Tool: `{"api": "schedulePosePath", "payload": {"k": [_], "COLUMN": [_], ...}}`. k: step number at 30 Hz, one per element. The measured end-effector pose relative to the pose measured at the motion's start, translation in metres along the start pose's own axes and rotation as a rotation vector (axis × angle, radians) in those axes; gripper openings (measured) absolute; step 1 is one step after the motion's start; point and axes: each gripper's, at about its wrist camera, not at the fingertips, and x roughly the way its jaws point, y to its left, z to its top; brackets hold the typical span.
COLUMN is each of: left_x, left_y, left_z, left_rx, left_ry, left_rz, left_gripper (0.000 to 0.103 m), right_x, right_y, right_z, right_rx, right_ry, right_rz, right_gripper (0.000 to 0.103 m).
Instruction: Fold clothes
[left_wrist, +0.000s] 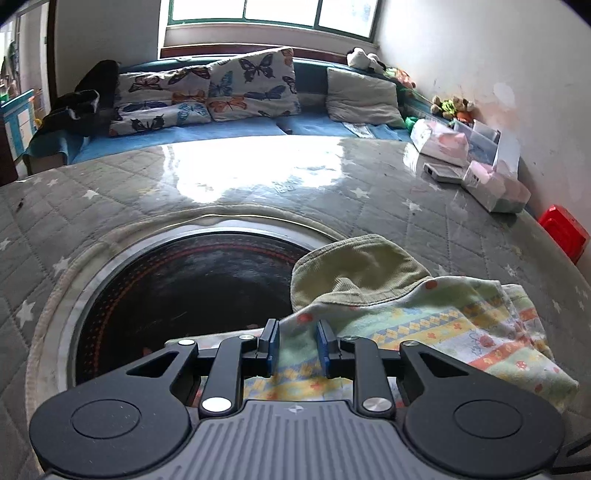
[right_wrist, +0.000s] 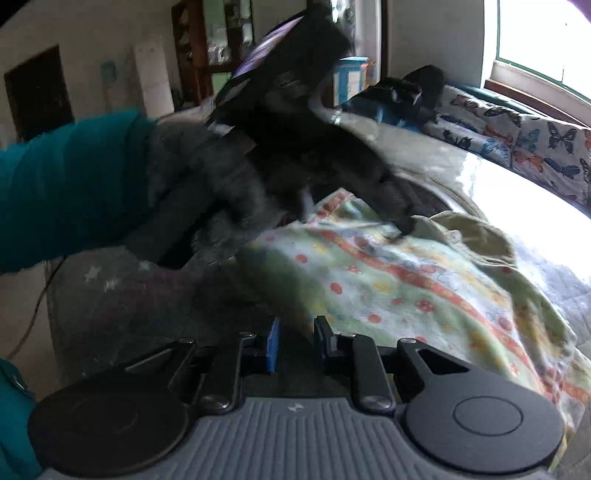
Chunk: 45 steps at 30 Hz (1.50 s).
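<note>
One small garment (left_wrist: 424, 325) lies in the lower right of your left wrist view, spread over the grey quilted, star-printed cover (left_wrist: 184, 192) and overlapping the rim of the round dark glass panel (left_wrist: 177, 295) set into it. Its pale green fabric carries yellow, orange and blue bands with red dots, and an olive ribbed part bunches at its far end. Your left gripper (left_wrist: 297, 345) has its blue-padded fingers (left_wrist: 274, 345) partly spread, one on either side of the garment's near edge, with cloth showing in the gap; they are not pinched onto it. In your right wrist view the same garment (right_wrist: 424, 280) fills the centre and right of the frame, rumpled, with the olive part toward the upper right. Your right gripper (right_wrist: 295, 343) also has its jaws partly spread, low in the frame just at the garment's near edge, and nothing is between them. Above it, your gloved left hand (right_wrist: 207, 184), in a teal sleeve (right_wrist: 66, 184), brings the other tool's tip onto the cloth; that area is blurred, so the contact is probable, not certain.
</note>
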Motion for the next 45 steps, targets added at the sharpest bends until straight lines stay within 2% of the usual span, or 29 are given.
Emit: {"api": "schedulePosePath", "payload": {"k": [3,7,14,23,28,30,35,39,45], "left_x": [-0.016,-0.042,-0.066,-0.074,-0.075,-0.075,-0.075,-0.075,-0.073], "left_y": [0.0,-0.005,-0.015,0.006,0.01,0.01,0.012,0.012,0.015], "left_z": [-0.006,-0.023,-0.065,-0.087,-0.09,-0.09,-0.091,-0.092,-0.092], "left_rx": [-0.005,0.014,0.058,-0.029,-0.061,-0.067,-0.081,-0.086,-0.09], "left_ry": [-0.027,-0.06,-0.061,-0.063,-0.066,-0.066,-0.065,-0.064,-0.061], "left_rz": [-0.003,-0.017,-0.022,-0.005,-0.003,-0.001,-0.005,-0.011,-0.025], "left_gripper": [0.024,0.024,0.024,0.025,0.026,0.026,0.026,0.026,0.027], "right_x": [-0.015,-0.02,-0.032,-0.064,-0.069,-0.06,-0.027,-0.018,-0.034], "right_y": [-0.01,-0.032,-0.051,-0.081,-0.078,-0.076,-0.079,-0.097,-0.128], "right_z": [0.002,-0.001,-0.035,-0.071,-0.053,-0.039,-0.019,-0.027,-0.041], "right_rx": [0.043,0.146,0.243,0.363,0.325,0.306,0.29,0.34,0.42], "right_ry": [-0.055,-0.082,-0.07,-0.057,-0.109,-0.133,-0.135,-0.106,-0.09], "right_rz": [-0.053,-0.126,-0.195,-0.307,-0.307,-0.285,-0.247,-0.28,-0.373], "right_gripper": [0.024,0.026,0.026,0.026,0.029,0.034,0.034,0.033,0.033]}}
